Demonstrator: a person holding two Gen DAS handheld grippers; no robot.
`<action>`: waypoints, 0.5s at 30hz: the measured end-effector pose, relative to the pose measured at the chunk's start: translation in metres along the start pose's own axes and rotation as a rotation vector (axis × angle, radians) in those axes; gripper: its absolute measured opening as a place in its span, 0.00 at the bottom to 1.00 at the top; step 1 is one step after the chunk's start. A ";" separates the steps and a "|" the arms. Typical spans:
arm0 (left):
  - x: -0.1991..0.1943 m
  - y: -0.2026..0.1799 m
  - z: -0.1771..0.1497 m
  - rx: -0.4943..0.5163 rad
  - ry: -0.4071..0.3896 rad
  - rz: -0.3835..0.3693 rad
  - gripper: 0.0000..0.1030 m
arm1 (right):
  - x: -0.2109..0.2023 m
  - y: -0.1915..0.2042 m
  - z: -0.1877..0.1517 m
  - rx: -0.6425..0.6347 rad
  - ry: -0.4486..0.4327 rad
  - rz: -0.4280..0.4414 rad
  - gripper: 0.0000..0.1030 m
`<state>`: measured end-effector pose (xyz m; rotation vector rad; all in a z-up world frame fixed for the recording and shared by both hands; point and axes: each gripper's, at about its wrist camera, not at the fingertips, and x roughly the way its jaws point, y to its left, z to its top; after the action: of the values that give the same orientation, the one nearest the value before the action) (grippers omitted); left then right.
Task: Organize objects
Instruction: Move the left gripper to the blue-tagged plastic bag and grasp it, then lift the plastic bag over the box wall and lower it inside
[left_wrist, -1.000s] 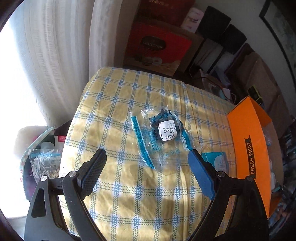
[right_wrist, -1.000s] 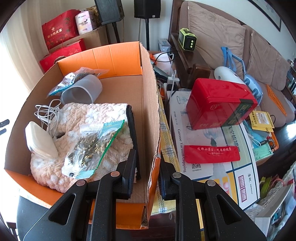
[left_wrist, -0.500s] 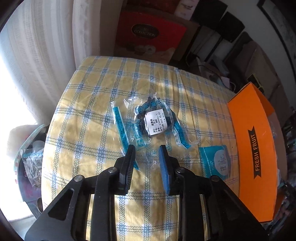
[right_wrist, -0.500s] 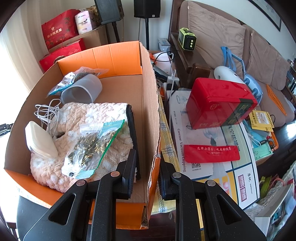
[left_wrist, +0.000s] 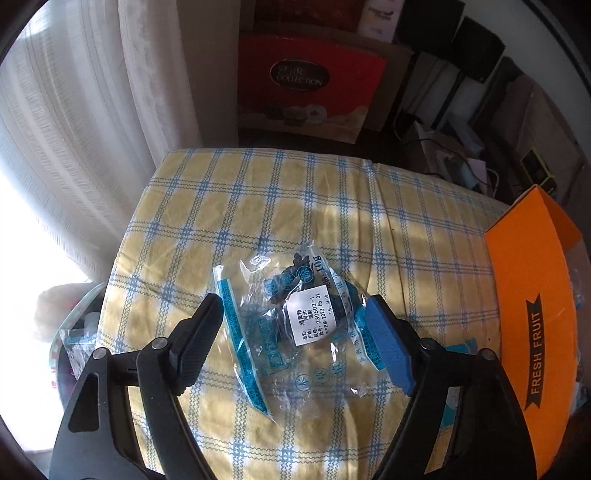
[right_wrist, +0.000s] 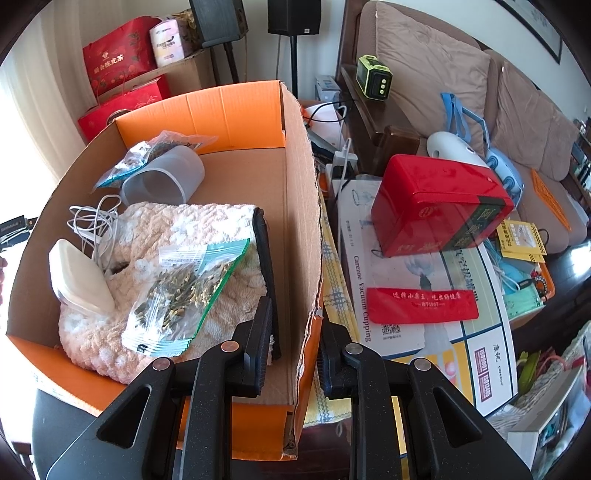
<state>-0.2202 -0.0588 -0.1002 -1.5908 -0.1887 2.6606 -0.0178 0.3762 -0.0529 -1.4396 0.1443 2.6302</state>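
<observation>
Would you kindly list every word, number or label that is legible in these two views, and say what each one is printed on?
"FRESH FRUIT": orange cardboard box, outer side.
"COLLECTION": red gift box behind the table; the line above is blurred.
"10g": clear plastic packet.
"230502-1" and "2023 05 02": white sticker on that packet; its Chinese lines are too small.
"Carezoe Vacuum Cupping": white flat carton.
"ISO9001": same carton, lower corner.
Chinese text on the red tin: too distorted to read.

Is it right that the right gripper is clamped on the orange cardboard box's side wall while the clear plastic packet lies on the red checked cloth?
Not quite: the cloth is yellow with blue checks, per the left wrist view. The right gripper does clamp the orange cardboard box; the clear plastic packet lies there.
</observation>
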 end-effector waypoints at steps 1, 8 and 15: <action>0.003 -0.003 0.001 0.005 0.001 0.007 0.74 | 0.000 0.000 0.000 0.000 0.000 0.000 0.21; 0.016 -0.020 -0.001 0.072 0.000 0.058 0.49 | 0.001 0.000 0.000 0.000 0.000 0.000 0.21; 0.003 -0.016 -0.004 0.078 0.000 0.045 0.31 | 0.000 0.000 0.000 -0.001 0.001 -0.001 0.21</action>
<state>-0.2189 -0.0422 -0.1024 -1.5900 -0.0488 2.6657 -0.0183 0.3758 -0.0530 -1.4409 0.1428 2.6295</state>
